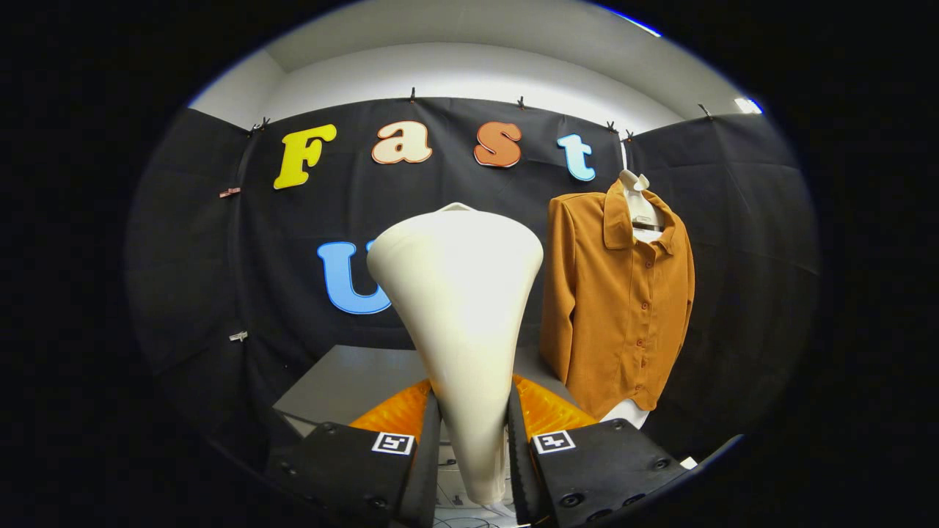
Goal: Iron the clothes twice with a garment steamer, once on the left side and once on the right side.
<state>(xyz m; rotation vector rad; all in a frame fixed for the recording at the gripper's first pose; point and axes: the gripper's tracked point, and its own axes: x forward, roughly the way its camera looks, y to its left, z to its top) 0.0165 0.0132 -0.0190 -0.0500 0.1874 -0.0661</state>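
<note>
- The grey tabletop (345,381) lies low beyond the jaws, its far edge against the booth's black wall.
- The jaws of the gripper (473,447) are narrowed onto the slim lower handle of the cream-white, cone-shaped plastic garment steamer (458,293), both fingers pressing on it; its long axis stands upright, the wide head on top.
- The rust-orange buttoned shirt (620,308) hangs on a white hanger (640,209) beyond the tabletop's right far corner, to the right of the steamer head and well apart from it, long axis vertical.
- Judgement: the steamer must travel rightward and forward to meet the shirt's front.
</note>
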